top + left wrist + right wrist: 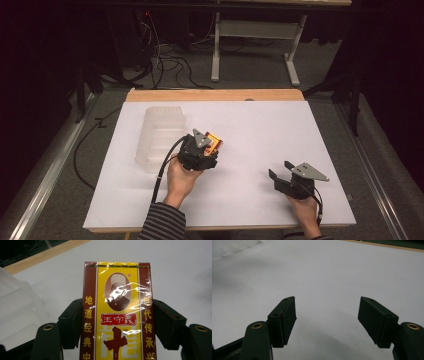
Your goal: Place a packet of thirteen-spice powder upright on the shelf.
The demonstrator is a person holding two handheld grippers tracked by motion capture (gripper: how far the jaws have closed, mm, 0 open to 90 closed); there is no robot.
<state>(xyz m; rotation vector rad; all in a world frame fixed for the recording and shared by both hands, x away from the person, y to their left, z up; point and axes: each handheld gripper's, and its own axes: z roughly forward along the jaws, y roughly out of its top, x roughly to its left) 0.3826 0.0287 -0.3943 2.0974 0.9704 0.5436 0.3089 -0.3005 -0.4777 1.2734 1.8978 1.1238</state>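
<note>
Spice box (117, 315) clamped in left gripper (117, 322), apparently above table (260, 125), right gripper (327, 320) wide open, empty

box (117, 315): printed card under glossy clear film, glare-streaked. bin (159, 137): translucent plastic, smooth. table (260, 130): matt white top, wood edge. right gripper (327, 320): matt black plastic jaws, brass-coloured inserts.
</note>
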